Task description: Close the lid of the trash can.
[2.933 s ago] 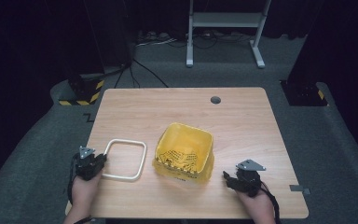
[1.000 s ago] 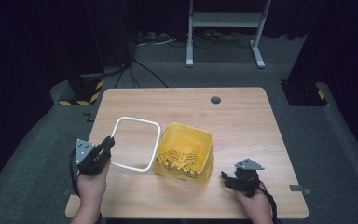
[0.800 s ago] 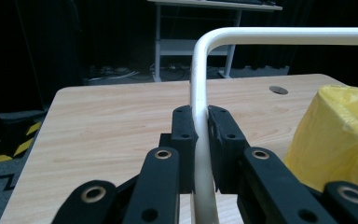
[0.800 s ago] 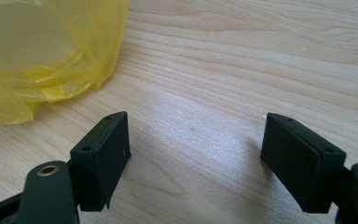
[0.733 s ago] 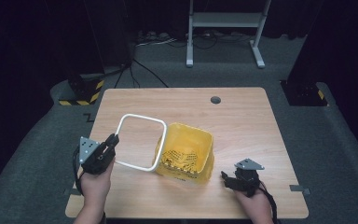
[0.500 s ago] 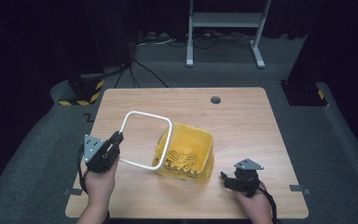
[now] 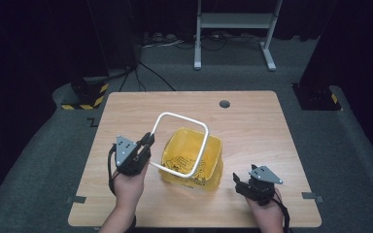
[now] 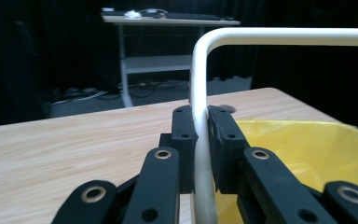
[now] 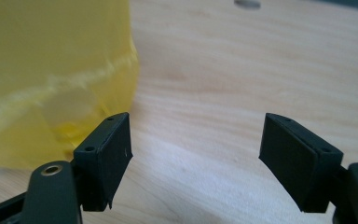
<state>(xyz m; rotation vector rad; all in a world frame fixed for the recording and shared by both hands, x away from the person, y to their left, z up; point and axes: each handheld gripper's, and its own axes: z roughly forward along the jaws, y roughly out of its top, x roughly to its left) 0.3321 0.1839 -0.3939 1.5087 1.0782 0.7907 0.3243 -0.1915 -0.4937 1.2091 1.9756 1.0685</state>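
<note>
A yellow bin [image 7: 214, 166] lined with a yellow bag stands near the middle front of the wooden table [image 7: 252, 126]. My left gripper [image 7: 148, 141] is shut on one side of a white rounded-square frame [image 7: 203, 141], which hangs tilted over the bin's open top. In the left gripper view the pads of that gripper [image 8: 201, 123] pinch the frame's white bar [image 8: 284, 36], with the bin [image 8: 307, 149] behind. My right gripper [image 7: 236, 180] stands open to the right of the bin; its jaws [image 9: 198, 144] have just been closing a little, nothing between them, beside the bin wall [image 9: 51, 60].
A round cable hole [image 7: 224, 104] sits at the table's far side. Behind the table stand a white metal frame [image 7: 233, 19] and a block with yellow-black stripes [image 7: 85, 99] on the dark floor. Bare wood lies right of the bin.
My left gripper has carried the white frame up and to the right, from the table beside the bin to a tilted place over the bin. The right hand has hardly moved.
</note>
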